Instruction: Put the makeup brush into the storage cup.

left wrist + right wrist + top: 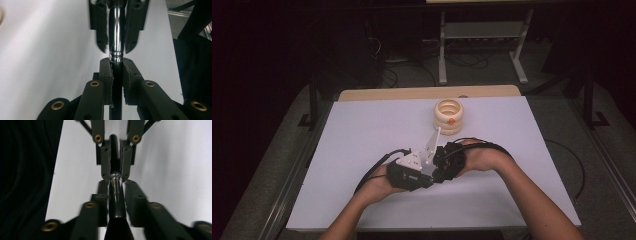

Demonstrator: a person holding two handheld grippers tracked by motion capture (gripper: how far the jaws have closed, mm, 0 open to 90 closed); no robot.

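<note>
White table (pixel 362 130) with a wooden far edge, cream stack of rings (pixel 449 116) standing near its far side

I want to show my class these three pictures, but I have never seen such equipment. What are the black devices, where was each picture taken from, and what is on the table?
A person holds a hand-operated gripper in each hand: left gripper, right gripper. One camera looks down from above; the other two ride on the grippers, looking along their black jaws. On the white table stands a stack of cream rings. Between the grippers is a shiny metal rod. The left jaws are shut on its dark end. The right jaws flank its shiny end; whether they grip is unclear.
</note>
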